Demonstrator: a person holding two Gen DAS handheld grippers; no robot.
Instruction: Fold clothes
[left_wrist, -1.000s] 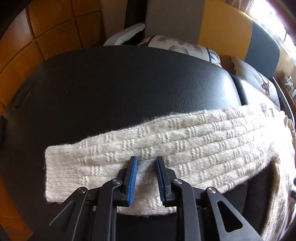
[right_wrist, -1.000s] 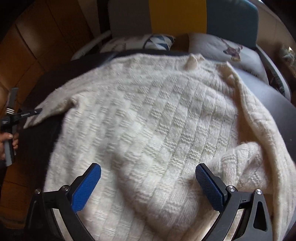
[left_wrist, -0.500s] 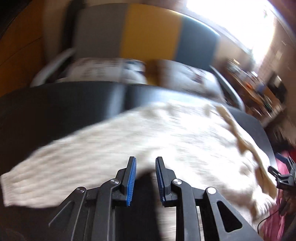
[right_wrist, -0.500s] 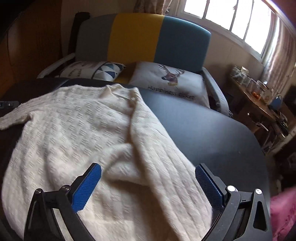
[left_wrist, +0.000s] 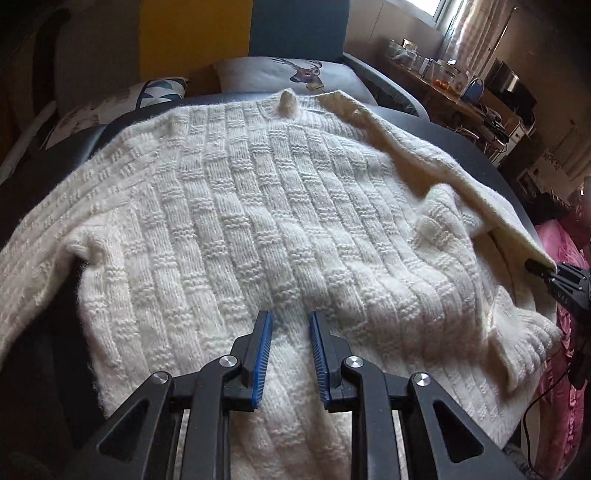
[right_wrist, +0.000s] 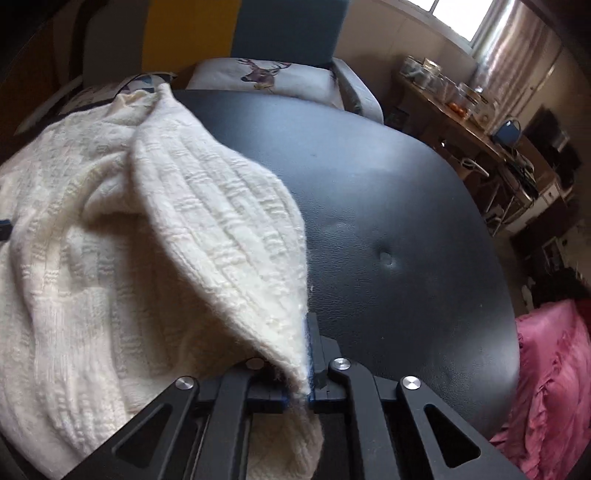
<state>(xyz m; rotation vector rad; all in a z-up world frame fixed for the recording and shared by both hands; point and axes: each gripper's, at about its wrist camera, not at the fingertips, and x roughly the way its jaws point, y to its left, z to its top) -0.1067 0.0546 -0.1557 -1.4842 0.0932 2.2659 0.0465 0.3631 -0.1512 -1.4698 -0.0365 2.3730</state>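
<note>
Nearest, the left gripper (left_wrist: 289, 354) hovers over the hem of the cream sweater (left_wrist: 240, 229), its blue fingers (left_wrist: 263, 350) slightly apart and holding nothing. The right gripper (right_wrist: 307, 354) has its fingers clamped on a lifted sleeve edge of the sweater. The sweater lies spread on the black bench (right_wrist: 388, 206). Beyond it, a deer cushion (left_wrist: 291, 75) rests on the sofa (left_wrist: 299, 26).

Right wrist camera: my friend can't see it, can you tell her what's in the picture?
The right tongs are shut on a fold of a fluffy white knitted sweater, lifting its edge off a black padded table. The rest of the sweater lies spread to the left. Behind the table sits a deer cushion, and pink cloth shows at the right.
</note>
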